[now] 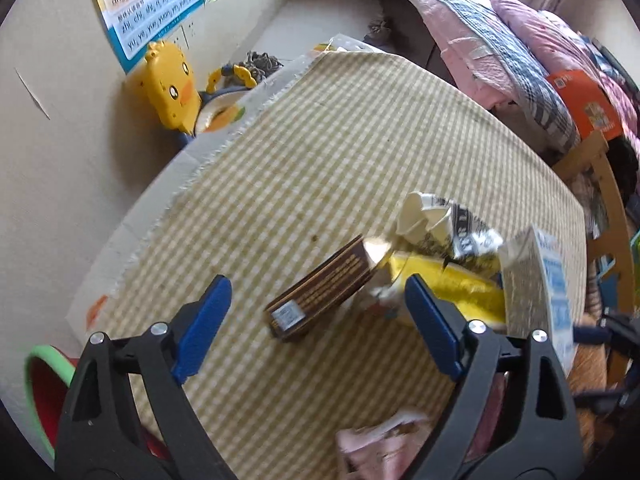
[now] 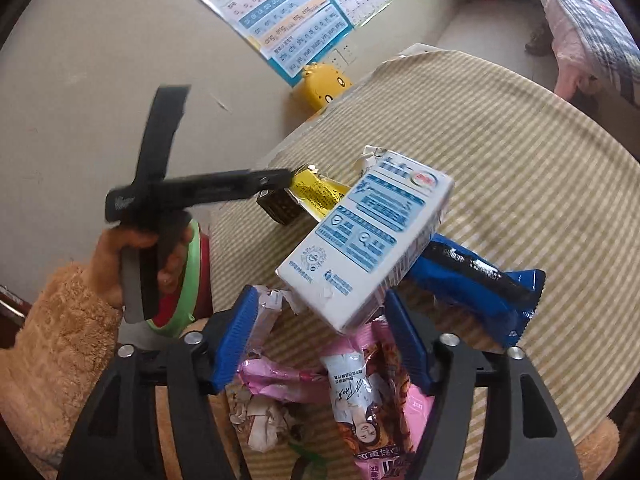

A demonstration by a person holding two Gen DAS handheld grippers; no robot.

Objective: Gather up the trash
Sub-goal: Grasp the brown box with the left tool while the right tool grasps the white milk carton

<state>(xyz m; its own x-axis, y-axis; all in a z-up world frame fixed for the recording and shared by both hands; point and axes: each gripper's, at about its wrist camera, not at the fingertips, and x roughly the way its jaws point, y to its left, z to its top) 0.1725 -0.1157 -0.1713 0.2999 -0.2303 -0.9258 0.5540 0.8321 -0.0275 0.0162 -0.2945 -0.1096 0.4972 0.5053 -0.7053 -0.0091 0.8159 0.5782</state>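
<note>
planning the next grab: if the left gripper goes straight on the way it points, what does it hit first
Most likely the brown box, lying on the checked cloth between the left gripper's open fingers. Depth is hard to judge in this view.

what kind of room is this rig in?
Probably a lived-in bedroom used by a child: folded pink and plaid quilts piled on a bed, a pinyin learning chart on the wall, a yellow duck-shaped plastic child seat beside the checked-cloth table of wrappers.

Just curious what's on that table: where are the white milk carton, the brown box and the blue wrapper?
Milk carton (image 2: 372, 236): right wrist view, printed front face.
Brown box (image 1: 320, 288): left wrist view, long side.
Blue wrapper (image 2: 486, 284): right wrist view, middle of pack.
</note>
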